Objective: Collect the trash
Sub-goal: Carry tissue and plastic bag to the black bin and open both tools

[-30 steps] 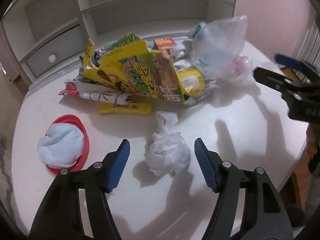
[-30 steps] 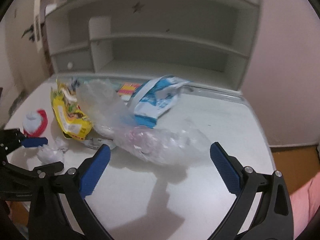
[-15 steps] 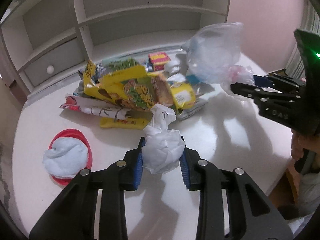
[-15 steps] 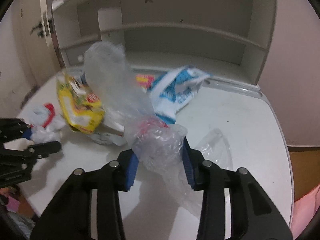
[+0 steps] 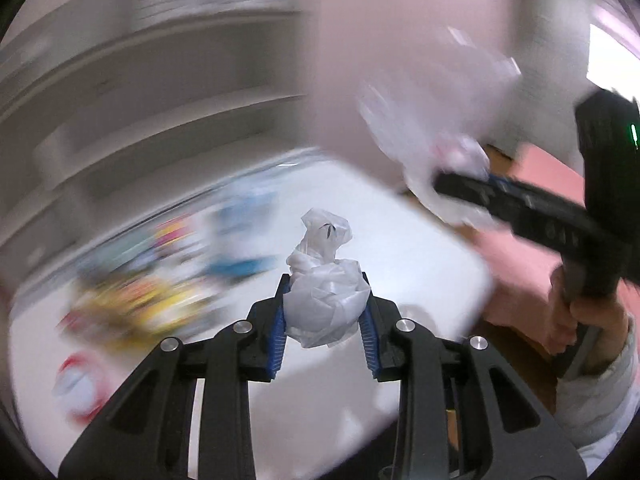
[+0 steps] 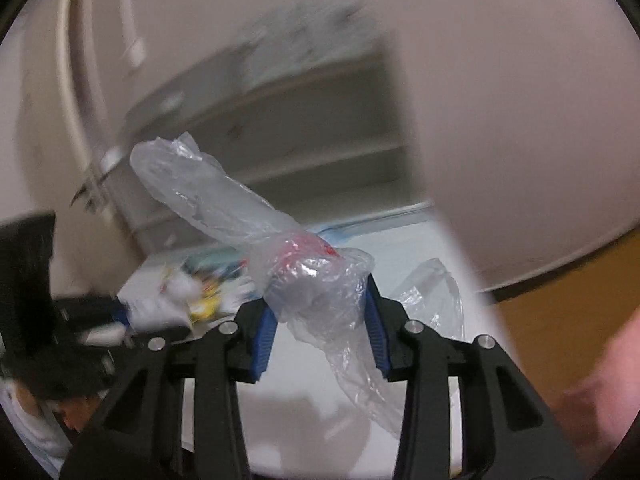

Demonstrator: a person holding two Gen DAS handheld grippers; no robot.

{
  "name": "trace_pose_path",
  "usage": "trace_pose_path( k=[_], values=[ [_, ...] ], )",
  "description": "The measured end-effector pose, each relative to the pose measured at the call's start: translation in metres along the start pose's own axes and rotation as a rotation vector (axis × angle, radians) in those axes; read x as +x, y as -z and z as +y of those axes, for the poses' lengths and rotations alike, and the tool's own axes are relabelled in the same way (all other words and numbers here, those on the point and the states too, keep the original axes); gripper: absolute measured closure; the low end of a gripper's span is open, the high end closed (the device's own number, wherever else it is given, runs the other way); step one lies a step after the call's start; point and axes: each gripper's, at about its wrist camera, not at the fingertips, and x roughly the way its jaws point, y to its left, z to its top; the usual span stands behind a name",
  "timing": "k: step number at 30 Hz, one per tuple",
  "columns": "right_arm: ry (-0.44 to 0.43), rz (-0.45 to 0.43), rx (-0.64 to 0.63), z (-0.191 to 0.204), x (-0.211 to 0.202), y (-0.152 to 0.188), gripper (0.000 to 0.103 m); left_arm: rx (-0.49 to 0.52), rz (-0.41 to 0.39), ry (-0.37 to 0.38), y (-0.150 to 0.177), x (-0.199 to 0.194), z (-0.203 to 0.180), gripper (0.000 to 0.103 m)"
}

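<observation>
A crumpled white wad (image 5: 323,304) is pinched between the blue ribbed pads of the left gripper (image 5: 324,320) and is held clear above the white table (image 5: 420,264). A twisted tail is seen rising from the wad's top, with a small dark mark on it. A clear plastic bag (image 6: 316,280) is clamped by the right gripper (image 6: 320,320); it is thin, glossy and creased, one long end is stuck up to the left, a limp end is hung below the pads, and something red is seen through the film.

Open table surface is seen beneath both loads. The table's rounded right edge (image 5: 486,280) is seen near the left gripper, with pink and brown floor beyond it. At the table's far side a blurred heap of wrappers (image 5: 132,300), yellow and blue, is lying in front of a grey shelf unit (image 5: 160,92). A red-rimmed item (image 5: 76,384) is seen at the left, too blurred to identify. The right gripper's handle is gripped by a hand (image 5: 580,320) in a pale sleeve.
</observation>
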Motion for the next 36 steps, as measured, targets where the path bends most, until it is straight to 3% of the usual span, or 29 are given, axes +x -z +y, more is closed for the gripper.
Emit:
trace_pose_path(
  k=[3,6,8,9,13,14,16,19,20,21,22,23,26,29,34,36],
  values=[
    [0.136,-0.045,0.108,-0.059,-0.066,0.012,0.063,0.144,0.037,0.187,-0.010,0.030,-0.086,0.072],
    [0.251,0.000,0.244,-0.124,-0.107,0.051,0.063,0.244,0.140,0.352,0.005,0.072,-0.165,0.072],
    [0.310,0.076,0.372,-0.172,-0.117,0.094,0.063,0.241,0.280,0.469,0.032,0.119,-0.205,0.072],
    [0.328,0.120,0.427,-0.192,-0.114,0.115,0.063,0.198,0.407,0.524,0.055,0.158,-0.221,0.072],
    [0.363,0.431,0.628,-0.267,-0.060,0.240,0.063,0.143,0.738,0.456,0.145,0.287,-0.248,0.073],
    [0.366,0.489,0.673,-0.280,-0.049,0.268,0.063,0.138,0.791,0.439,0.164,0.307,-0.250,0.073],
    [0.365,0.543,0.759,-0.301,-0.038,0.309,0.063,0.147,0.830,0.421,0.183,0.331,-0.254,0.073],
    [0.359,0.568,0.796,-0.317,-0.032,0.333,0.062,0.140,0.847,0.437,0.187,0.335,-0.263,0.072],
    [0.359,0.580,0.792,-0.320,-0.029,0.337,0.061,0.152,0.846,0.427,0.190,0.342,-0.264,0.069],
    [0.360,0.590,0.791,-0.322,-0.026,0.339,0.055,0.161,0.843,0.411,0.187,0.345,-0.265,0.051],
    [0.358,0.602,0.798,-0.325,-0.023,0.340,0.036,0.160,0.834,0.406,0.186,0.346,-0.270,0.034],
    [0.351,0.612,0.816,-0.329,-0.022,0.341,0.012,0.156,0.810,0.402,0.184,0.348,-0.273,0.007],
    [0.324,0.584,0.846,-0.330,-0.030,0.343,0.009,0.182,0.703,0.385,0.171,0.336,-0.283,0.007],
    [0.395,0.536,0.821,-0.335,-0.054,0.325,0.009,0.270,0.605,0.384,0.155,0.316,-0.292,0.007],
    [0.730,0.299,0.567,-0.302,-0.120,0.265,0.007,0.350,0.240,0.405,0.090,0.214,-0.277,0.007],
    [0.855,0.239,0.426,-0.277,-0.134,0.247,0.007,0.347,0.171,0.437,0.071,0.185,-0.262,0.007]
  ],
)
